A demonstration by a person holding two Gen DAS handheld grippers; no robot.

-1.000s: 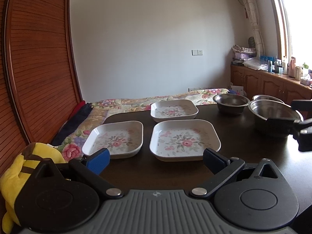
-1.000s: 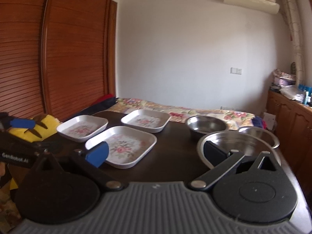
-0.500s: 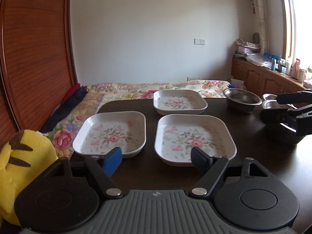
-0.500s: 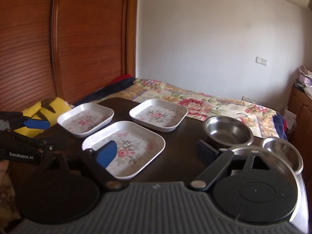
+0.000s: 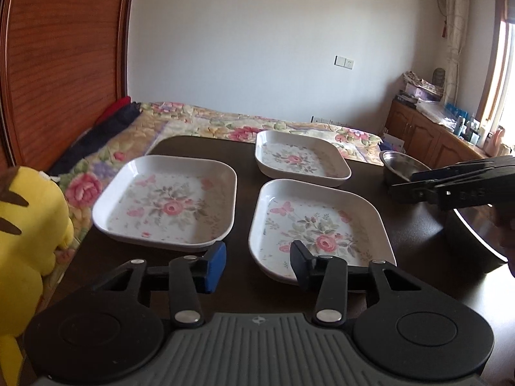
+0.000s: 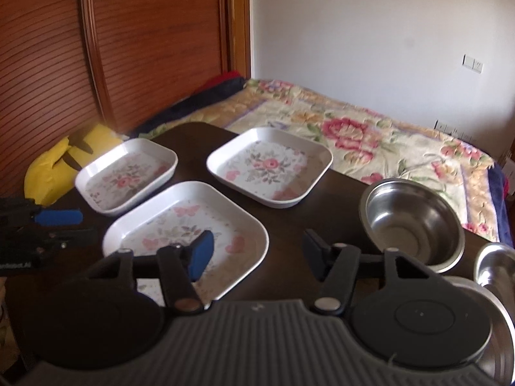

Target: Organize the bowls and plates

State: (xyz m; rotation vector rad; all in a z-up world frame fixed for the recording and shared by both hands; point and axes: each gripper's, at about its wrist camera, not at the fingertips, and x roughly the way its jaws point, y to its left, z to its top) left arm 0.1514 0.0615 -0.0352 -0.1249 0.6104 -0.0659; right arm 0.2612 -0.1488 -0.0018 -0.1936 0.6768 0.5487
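Hovering low, your left gripper (image 5: 257, 265) gapes wide at the near rim of the right-hand floral plate (image 5: 318, 225), nothing held; your right gripper (image 6: 259, 252) spreads wide too, empty, steel bowl (image 6: 413, 222) just beyond.

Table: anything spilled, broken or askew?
Nothing stands out. Three floral plates lie flat, empty and apart on the table; the steel bowl sits upright. No spills or chips visible.

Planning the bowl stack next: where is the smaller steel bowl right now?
In the right wrist view, the steel bowl sits on the table's right side, beyond the open right gripper, right of the far floral plate.
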